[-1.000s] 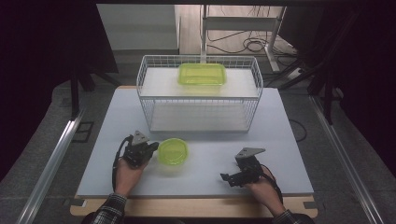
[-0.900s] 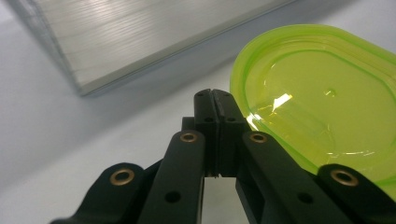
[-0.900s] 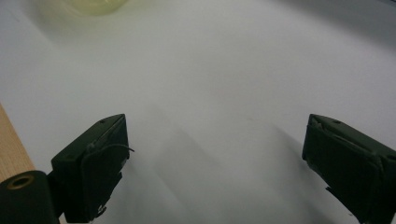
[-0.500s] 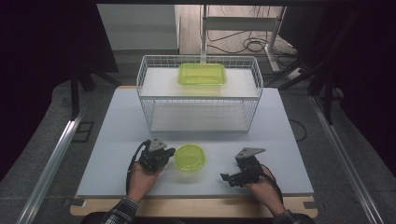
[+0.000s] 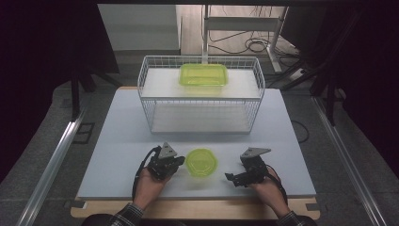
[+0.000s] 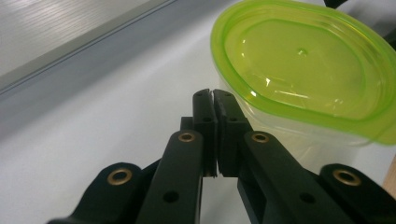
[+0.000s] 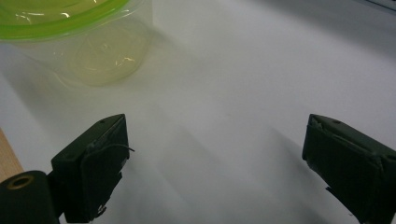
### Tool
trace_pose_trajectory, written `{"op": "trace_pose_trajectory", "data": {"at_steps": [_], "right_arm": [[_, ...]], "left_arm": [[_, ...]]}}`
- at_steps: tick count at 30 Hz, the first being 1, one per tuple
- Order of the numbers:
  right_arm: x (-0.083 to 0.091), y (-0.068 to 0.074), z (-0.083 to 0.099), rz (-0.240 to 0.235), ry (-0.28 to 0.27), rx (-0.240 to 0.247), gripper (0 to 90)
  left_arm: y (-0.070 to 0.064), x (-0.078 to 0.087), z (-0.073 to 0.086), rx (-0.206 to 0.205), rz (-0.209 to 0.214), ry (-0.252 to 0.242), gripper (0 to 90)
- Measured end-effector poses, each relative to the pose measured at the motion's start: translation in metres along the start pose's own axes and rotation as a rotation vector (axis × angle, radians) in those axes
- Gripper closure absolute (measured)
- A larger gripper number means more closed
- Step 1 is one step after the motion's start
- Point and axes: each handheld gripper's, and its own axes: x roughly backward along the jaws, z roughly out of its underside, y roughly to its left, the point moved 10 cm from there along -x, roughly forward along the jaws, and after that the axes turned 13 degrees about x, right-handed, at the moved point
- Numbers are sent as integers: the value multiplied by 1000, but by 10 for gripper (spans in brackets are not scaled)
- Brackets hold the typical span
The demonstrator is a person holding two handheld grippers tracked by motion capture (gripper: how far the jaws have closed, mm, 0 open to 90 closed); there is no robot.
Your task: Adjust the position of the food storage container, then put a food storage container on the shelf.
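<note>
A small round clear container with a lime-green lid (image 5: pixel 201 161) (image 6: pixel 299 70) (image 7: pixel 93 42) stands on the white table near its front edge. My left gripper (image 5: pixel 177 163) (image 6: pixel 214 95) is shut with nothing between its jaws. Its tips rest against the container's left side, just under the lid's rim. To the container's right my right gripper (image 5: pixel 231 178) (image 7: pixel 217 154) is open, jaws wide apart and low over bare table, a short way off the container.
A white wire basket (image 5: pixel 141 89) stands at the back middle of the table (image 5: pixel 117 136), with a rectangular green-lidded container (image 5: pixel 203 75) on its top shelf. Wooden table edge runs along the front; metal rails flank both sides.
My left gripper has slid to the right along the table's front, and the round container has moved right with it toward the right gripper. The right gripper has stayed put.
</note>
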Motion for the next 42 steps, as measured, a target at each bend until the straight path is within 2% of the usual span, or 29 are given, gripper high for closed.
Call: {"op": "trace_pose_trajectory", "data": {"at_steps": [2,9,13,16,19,23,27,28,32,35,42], "right_arm": [[1,-1,0,1,0,1,75],[2,-2,0,4,-6,-6,75],[3,-1,-2,-9,-14,-21,75],[4,-1,-3,-14,-24,-23,75],[6,-1,-4,-11,-29,-18,75],[7,-1,-5,-8,-33,-13,75],[7,0,-6,-10,-37,-10,74],[7,0,-6,-9,-37,-9,73],[6,1,-6,-10,-40,-8,70],[6,1,-7,-12,-43,-18,69],[6,0,-8,-13,-50,-45,62]], "left_arm": [[3,2,1,1,-2,-3,877],[12,15,6,42,-6,-19,850],[14,25,9,47,8,-41,787],[15,32,11,38,0,-55,670],[16,39,16,5,-25,-62,545],[17,44,24,24,-31,-62,372],[21,47,38,-17,-110,-24,158],[22,47,41,-21,-120,-19,113],[20,49,50,-24,-110,-2,53],[20,52,55,-3,-100,-10,39],[23,55,57,-12,-107,-37,20]]}}
